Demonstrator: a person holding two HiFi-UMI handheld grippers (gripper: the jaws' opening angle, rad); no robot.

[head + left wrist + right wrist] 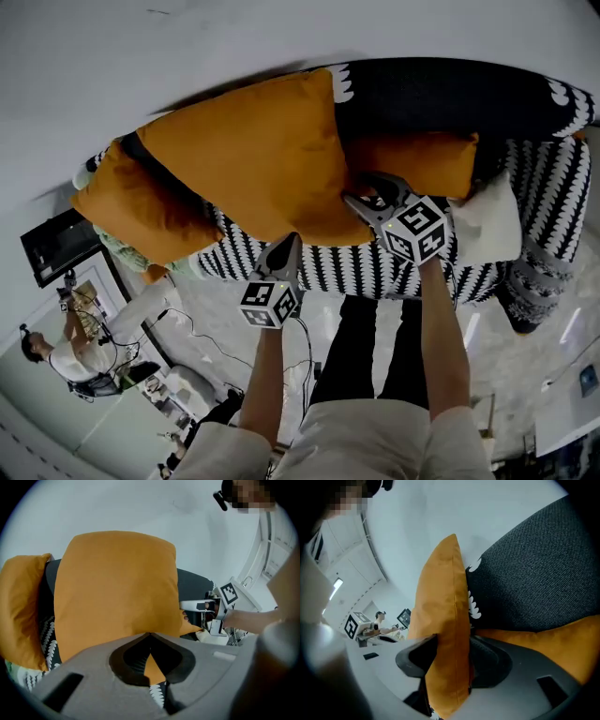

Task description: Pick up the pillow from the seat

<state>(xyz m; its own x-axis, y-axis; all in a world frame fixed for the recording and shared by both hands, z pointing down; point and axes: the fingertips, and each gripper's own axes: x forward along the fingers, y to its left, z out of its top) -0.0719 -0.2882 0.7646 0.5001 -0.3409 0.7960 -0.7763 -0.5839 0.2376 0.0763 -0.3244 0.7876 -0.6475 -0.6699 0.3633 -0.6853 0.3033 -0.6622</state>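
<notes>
A big orange pillow [262,150] [117,583] [443,620] stands upright against the dark backrest [441,94] of a black-and-white patterned seat [375,267]. My left gripper [286,246] [150,637] is at its lower edge, jaws closed to a point with orange fabric pinched between them. My right gripper [361,199] [450,653] [194,605] is at the pillow's right side. The pillow's seamed edge stands between its parted jaws and does not look squeezed there.
A second orange pillow [131,211] leans at the seat's left end, and a third [412,159] lies behind my right gripper. A white cushion [487,225] sits at the right. A person [56,352], a monitor [61,246] and floor cables [202,333] are at the lower left.
</notes>
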